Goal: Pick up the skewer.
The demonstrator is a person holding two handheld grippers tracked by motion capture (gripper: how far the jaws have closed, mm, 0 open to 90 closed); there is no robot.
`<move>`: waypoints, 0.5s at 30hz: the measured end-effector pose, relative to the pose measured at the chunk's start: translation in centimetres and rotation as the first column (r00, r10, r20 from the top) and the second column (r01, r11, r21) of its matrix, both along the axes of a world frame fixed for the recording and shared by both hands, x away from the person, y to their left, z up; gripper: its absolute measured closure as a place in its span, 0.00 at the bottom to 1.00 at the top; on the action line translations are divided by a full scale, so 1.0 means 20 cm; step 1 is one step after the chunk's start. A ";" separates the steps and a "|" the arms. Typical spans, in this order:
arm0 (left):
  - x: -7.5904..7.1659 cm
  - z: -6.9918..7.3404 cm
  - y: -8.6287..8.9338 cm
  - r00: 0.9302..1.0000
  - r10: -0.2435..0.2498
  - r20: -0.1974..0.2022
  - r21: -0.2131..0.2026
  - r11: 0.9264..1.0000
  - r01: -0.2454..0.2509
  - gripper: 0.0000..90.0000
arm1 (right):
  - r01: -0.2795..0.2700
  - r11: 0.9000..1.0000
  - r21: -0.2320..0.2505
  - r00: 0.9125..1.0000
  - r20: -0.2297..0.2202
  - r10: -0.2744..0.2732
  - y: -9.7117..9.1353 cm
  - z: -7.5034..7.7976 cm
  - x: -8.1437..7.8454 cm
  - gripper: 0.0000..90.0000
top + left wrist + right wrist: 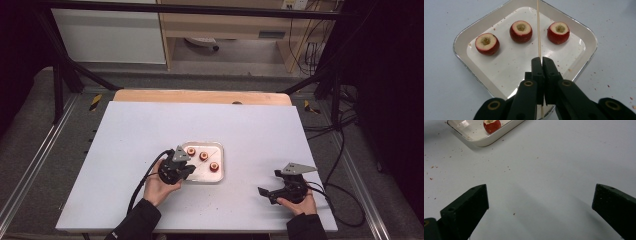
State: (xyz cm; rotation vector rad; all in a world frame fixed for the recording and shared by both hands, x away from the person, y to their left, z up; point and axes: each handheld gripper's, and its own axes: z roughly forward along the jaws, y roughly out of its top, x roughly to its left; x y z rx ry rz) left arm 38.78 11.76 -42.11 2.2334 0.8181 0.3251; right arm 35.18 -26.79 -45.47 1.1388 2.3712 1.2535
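From above, your left tongs [186, 169] sit at the white tray's [218, 176] near-left edge on the surface [150, 130]. Left gripper view: they're clenched on a thin skewer [538, 30] over three cored red fruits [521, 31]. Right gripper view: your right tongs [540, 202] gape released, grasping nothing

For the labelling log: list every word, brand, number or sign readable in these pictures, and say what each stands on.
No text can be read.
Shallow white square tray: no print.
Three cored red fruits: no label.
Thin wooden skewer: bare.
Black left tool and black right tool: no brand to be seen.
Yellow-and-black striped markers on the floor frame: stripes, no words.
Small grey plate on the wooden cabinet: too blurred to read.
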 end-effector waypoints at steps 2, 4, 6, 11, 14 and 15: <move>-0.02 0.02 0.02 1.000 -0.004 0.003 -0.002 1.000 0.004 0.98 | -0.002 1.000 -0.003 1.000 0.003 0.002 0.00 0.00 0.00 0.01; -0.02 0.02 0.02 1.000 -0.006 0.005 -0.003 1.000 0.006 0.98 | 0.001 1.000 -0.004 1.000 0.002 -0.001 0.01 0.01 0.00 0.01; -0.03 0.04 0.03 1.000 -0.011 0.006 -0.007 1.000 0.011 0.98 | -0.003 1.000 -0.009 1.000 0.011 0.003 0.01 0.01 0.00 0.01; -0.06 0.06 0.03 0.999 -0.032 0.008 -0.004 0.999 0.032 0.98 | -0.012 0.998 -0.054 0.999 0.031 0.014 0.06 0.04 0.01 0.01; -0.07 0.07 0.03 0.999 -0.039 0.005 -0.005 0.999 0.039 0.98 | -0.017 0.997 -0.077 0.999 0.039 0.020 0.09 0.06 0.01 0.01; -0.07 0.07 0.02 0.999 -0.047 0.004 0.000 0.999 0.047 0.98 | -0.021 0.996 -0.085 0.998 0.049 0.025 0.09 0.06 0.01 0.01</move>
